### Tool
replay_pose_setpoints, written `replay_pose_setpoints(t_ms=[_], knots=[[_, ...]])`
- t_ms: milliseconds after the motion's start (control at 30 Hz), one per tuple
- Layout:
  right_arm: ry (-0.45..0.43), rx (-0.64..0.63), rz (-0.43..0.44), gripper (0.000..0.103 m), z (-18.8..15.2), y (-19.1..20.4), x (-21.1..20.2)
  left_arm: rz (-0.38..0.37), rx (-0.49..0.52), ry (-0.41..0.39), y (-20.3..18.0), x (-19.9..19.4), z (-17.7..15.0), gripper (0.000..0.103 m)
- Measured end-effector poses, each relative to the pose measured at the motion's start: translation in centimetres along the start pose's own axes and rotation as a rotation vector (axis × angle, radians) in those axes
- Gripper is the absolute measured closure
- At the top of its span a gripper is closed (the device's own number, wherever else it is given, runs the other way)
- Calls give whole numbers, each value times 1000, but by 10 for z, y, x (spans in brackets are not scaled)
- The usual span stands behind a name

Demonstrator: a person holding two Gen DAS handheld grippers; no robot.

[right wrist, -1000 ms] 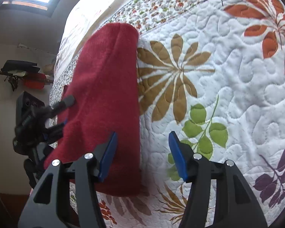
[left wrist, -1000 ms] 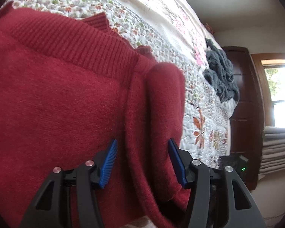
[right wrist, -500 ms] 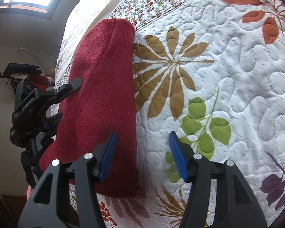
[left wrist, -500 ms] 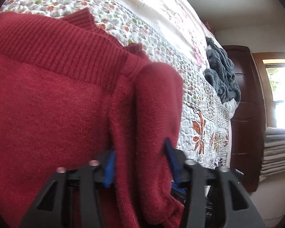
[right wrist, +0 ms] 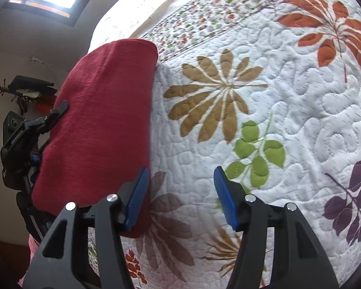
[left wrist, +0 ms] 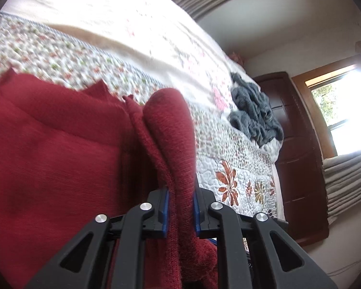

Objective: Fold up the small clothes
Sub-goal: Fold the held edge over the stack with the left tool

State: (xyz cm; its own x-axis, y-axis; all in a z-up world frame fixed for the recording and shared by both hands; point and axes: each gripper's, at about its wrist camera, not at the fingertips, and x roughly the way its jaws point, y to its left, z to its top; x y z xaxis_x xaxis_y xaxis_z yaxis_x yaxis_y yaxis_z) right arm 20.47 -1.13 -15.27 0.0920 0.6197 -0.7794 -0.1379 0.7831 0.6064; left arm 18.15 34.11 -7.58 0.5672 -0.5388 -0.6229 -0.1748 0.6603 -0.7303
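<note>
Left wrist: left claw (left wrist: pixel 180 213) pinching red sweater (left wrist: pixel 60 168) edge.

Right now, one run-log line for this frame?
step: sweater fold | left gripper: shut on red sweater edge | right gripper: open, empty, beside sweater | surface: floral quilt

Left wrist view sits low and very close behind the left gripper (left wrist: pixel 180 212), facing along the red sweater (left wrist: pixel 60 156) across the quilt (left wrist: pixel 240 168) toward a window (left wrist: pixel 344 106). Right wrist view looks down on the quilt (right wrist: pixel 276 96) from near, past the right gripper (right wrist: pixel 180 197). Both share sweater (right wrist: pixel 103 120) and quilt; the right view also catches the left gripper (right wrist: pixel 33 132).
</note>
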Motion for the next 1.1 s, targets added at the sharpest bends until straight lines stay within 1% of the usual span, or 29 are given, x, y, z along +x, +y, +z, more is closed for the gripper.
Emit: replay_pose_setpoints(t_ms=[133,267,367,433,667,833,867,900,1000,1100], knots=[[8,-24,11,47,-2,18,8,25,-4,-44,15,-33,11,88],[22,-54,17,47,-3,37,19,80,-39,-79,43,-64,20,88],[38,-72,21,47,-5,49,26,84,-100,-94,68,-79,22,88],[49,-88,14,47,-6,57,31,85,-117,-108,80,-89,21,88],[72,-149,-4,46,-8,80,45,76,-129,-160,102,-124,16,88],[87,-183,1,46,-12,95,51,115,-152,-199,129,-148,16,88],[91,-190,1,46,-13,98,53,119,-163,-202,137,-151,16,88],[98,-197,0,46,-14,101,55,117,-164,-188,143,-149,16,88],[113,-205,-2,46,-16,107,63,134,-167,-126,162,-137,13,88],[133,-213,-1,46,-19,113,72,104,-175,-94,174,-123,10,87]])
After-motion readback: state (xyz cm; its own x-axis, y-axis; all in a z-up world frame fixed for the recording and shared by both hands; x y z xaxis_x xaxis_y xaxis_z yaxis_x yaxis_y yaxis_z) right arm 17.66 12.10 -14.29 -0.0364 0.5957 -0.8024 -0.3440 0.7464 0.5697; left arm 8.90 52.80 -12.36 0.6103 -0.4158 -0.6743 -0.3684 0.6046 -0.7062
